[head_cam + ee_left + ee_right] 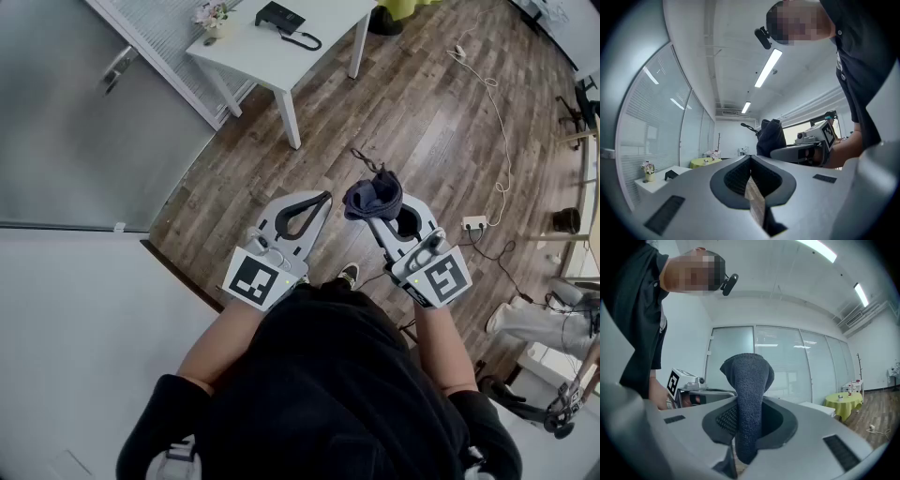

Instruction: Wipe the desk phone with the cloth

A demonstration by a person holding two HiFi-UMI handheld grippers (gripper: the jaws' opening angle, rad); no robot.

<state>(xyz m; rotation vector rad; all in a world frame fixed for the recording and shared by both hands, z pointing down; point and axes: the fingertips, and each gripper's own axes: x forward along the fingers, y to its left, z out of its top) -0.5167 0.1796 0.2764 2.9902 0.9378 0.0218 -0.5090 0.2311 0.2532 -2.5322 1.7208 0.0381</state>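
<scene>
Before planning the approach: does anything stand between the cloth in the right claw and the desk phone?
Nothing visible does. The right claw grips the cloth; only bare wood floor lies between it and the white table bearing the desk phone.

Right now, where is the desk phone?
In the head view the black desk phone sits at top centre on the white table, right of a small flower pot.

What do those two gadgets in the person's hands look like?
Both the left gripper and right gripper are light grey plastic with black-lined, curved jaws. Each carries a white cube printed with black square markers. The person wears a black top.
</scene>
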